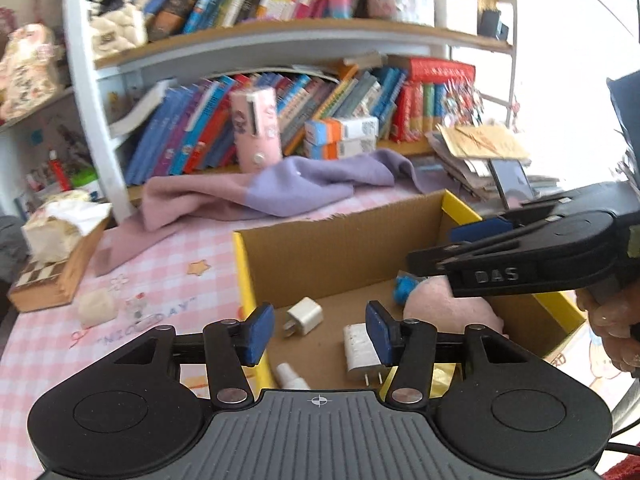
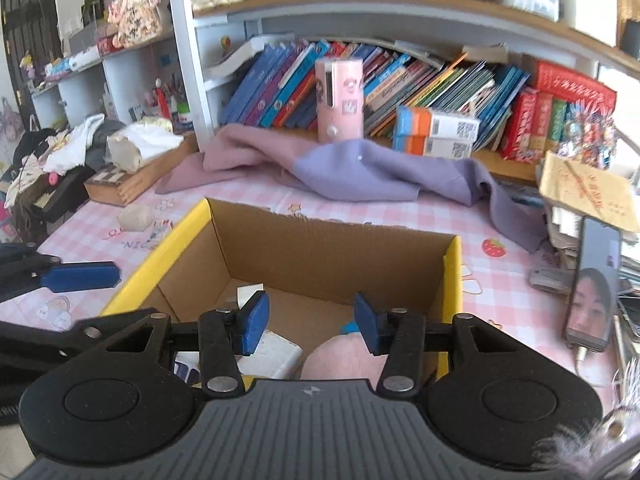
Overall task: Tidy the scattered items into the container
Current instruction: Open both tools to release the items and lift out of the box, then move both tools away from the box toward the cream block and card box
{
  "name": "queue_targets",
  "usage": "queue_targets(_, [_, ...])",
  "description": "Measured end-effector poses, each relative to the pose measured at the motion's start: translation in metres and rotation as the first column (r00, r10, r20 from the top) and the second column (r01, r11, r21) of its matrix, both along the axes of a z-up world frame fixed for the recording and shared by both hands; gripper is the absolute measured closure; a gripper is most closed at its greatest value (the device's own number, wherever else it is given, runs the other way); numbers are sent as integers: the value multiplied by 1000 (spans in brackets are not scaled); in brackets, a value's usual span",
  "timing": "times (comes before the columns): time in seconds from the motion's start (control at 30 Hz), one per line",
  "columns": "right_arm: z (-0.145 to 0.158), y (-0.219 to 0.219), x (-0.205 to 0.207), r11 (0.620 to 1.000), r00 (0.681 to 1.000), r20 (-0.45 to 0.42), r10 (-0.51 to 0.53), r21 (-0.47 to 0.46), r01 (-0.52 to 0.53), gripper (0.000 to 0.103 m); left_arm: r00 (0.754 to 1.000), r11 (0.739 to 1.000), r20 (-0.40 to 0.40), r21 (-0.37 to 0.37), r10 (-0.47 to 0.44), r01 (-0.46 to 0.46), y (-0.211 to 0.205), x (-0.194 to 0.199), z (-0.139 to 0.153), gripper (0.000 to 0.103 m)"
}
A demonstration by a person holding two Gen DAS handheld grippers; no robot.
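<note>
A: Cardboard, yellow at the rim — the box [image 1: 340,248] is sitting on the pink checked tablecloth [image 1: 168,264], and both grippers are hovering over it.

B: What is lying inside the box?

A: Two white chargers: a small white charger [image 1: 306,315] near the box's left wall and a large white charger [image 1: 360,350] nearer its middle. A pink plush toy [image 1: 444,304] with a blue part is resting toward the box's right side, and a small white bottle [image 1: 290,376] is lying at the near edge.

B: And the fingers?

A: The left gripper [image 1: 318,334] is spread wide with nothing between its blue pads. The right gripper [image 2: 306,322] is spread too, gripping nothing, poised above the plush toy.

B: Anything outside the box?

A: A pale lump [image 1: 98,308] is sitting on the cloth left of the box, a purple-and-pink cloth [image 2: 360,172] is lying behind it, and a phone [image 2: 594,288] is leaning to its right.
</note>
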State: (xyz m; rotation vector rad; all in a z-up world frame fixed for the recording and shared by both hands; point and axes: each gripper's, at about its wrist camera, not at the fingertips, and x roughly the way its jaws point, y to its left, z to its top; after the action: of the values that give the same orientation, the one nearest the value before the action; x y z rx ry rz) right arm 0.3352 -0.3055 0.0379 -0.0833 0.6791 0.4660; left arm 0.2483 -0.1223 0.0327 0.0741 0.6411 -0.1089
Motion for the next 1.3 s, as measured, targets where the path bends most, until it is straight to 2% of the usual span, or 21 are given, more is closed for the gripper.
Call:
queue_targets(0.03, [3, -1, -6, 1000, 1000, 10, -7, 0, 7, 58, 1000, 1000, 3, -9, 10, -10, 3, -5, 2, 38])
queue_targets(0.23, [18, -3, -47, 998, 997, 52, -60, 4, 60, 58, 999, 1000, 38, -21, 17, -17, 17, -37, 13, 31])
queue_targets(0.5, [23, -1, -104, 984, 980, 85, -179, 21, 178, 57, 997, 998, 71, -57, 12, -8, 39, -75, 16, 29])
queue_targets(0.8, [9, 14, -161, 950, 948, 55, -313, 2, 313, 57, 1000, 996, 28, -94, 11, -9, 71, -116, 1, 25])
queue_targets(0.9, [7, 24, -180, 943, 941, 63, -331, -10, 333, 54, 1000, 995, 28, -96, 7, -4, 81, -129, -1, 22])
queue_targets(1.3, [0, 61, -250, 918, 917, 72, -391, -42, 395, 50, 999, 995, 9, -90, -48, 48, 109, -177, -10, 20])
